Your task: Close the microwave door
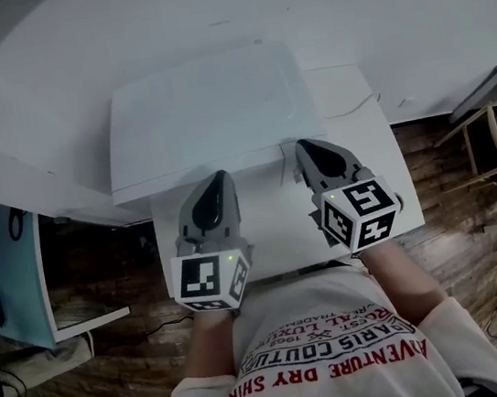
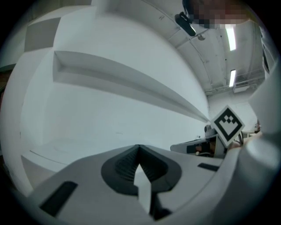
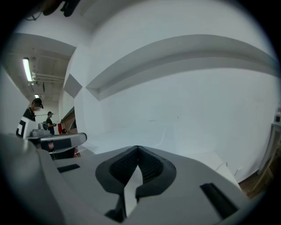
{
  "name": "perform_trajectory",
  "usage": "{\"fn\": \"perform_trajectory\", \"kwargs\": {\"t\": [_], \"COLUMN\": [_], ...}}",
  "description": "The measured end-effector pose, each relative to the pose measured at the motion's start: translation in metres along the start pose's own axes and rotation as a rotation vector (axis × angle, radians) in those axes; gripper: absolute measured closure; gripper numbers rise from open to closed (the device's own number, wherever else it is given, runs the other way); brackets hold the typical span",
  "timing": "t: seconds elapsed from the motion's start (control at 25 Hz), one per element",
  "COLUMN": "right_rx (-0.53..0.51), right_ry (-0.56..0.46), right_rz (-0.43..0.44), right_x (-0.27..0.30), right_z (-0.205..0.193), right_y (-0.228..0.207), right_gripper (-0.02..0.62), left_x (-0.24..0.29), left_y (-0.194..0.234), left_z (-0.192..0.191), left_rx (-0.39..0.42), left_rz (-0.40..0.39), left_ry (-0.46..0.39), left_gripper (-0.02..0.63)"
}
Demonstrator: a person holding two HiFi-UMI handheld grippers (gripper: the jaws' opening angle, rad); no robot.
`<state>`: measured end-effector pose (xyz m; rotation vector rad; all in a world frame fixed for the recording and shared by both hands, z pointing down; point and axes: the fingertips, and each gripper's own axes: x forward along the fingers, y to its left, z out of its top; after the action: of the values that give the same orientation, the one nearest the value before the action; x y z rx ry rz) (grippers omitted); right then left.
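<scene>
A white box-shaped appliance point(image 1: 208, 116), which I take for the microwave, stands on a white table point(image 1: 365, 143) right in front of me. I look down on its top; its front face and door are hidden from the head view. My left gripper point(image 1: 212, 182) hovers at the front edge of the box, jaws closed tip to tip with nothing between them point(image 2: 138, 147). My right gripper point(image 1: 307, 147) hangs beside it, just past the same edge, also shut and empty point(image 3: 138, 147). Both gripper views look at plain white surfaces and a long ledge point(image 2: 131, 83).
A pale blue panel point(image 1: 6, 275) with a dark handle stands at the left over a low shelf point(image 1: 86, 321). A wooden stool point(image 1: 481, 144) sits at the right on the wood floor. A cable point(image 1: 351, 111) lies on the table. Two people point(image 3: 30, 116) stand far off.
</scene>
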<state>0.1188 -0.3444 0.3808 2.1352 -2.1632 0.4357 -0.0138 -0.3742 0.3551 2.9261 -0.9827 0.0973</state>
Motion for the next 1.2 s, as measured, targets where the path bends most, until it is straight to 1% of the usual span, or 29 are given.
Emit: {"fn": "perform_trajectory", "kwargs": {"t": [0.12,0.24,0.36,0.44,0.56,0.68,0.92,1.2], "right_rx": [-0.031,-0.029,-0.018,-0.025,-0.036,-0.025,-0.037,-0.030], "right_ry": [-0.061,-0.127,-0.192,-0.213,-0.193,-0.156,-0.141,-0.132], "right_rz": [-0.023,-0.034,-0.051,-0.057,-0.056,-0.058,-0.082,-0.089], "right_x": [-0.011,-0.023,-0.034,-0.041,-0.045,-0.045,-0.049,-0.048], "right_z": [0.010,0.017,0.024,0.025,0.019,0.011,0.008,0.005], "right_y": [0.003,0.008,0.013,0.017,0.021,0.021,0.017,0.016], "right_gripper": [0.586,0.586,0.586,0.586,0.586,0.586,0.586,0.586], "left_x": [-0.011,-0.018,-0.021,-0.021,-0.022,-0.021,-0.021,-0.019], "left_y": [-0.003,-0.009,-0.016,-0.021,-0.027,-0.030,-0.030,-0.028], "left_z": [0.028,0.048,0.057,0.055,0.047,0.040,0.034,0.029], "left_rx": [0.011,0.036,0.082,0.109,0.132,0.125,0.112,0.105], "left_rz": [0.006,0.003,-0.003,-0.008,-0.011,-0.022,-0.031,-0.035], "left_ry": [-0.068,-0.121,-0.143,-0.141,-0.129,-0.113,-0.099,-0.082], "left_gripper": [0.611,0.611,0.611,0.611,0.611,0.611,0.611,0.611]}}
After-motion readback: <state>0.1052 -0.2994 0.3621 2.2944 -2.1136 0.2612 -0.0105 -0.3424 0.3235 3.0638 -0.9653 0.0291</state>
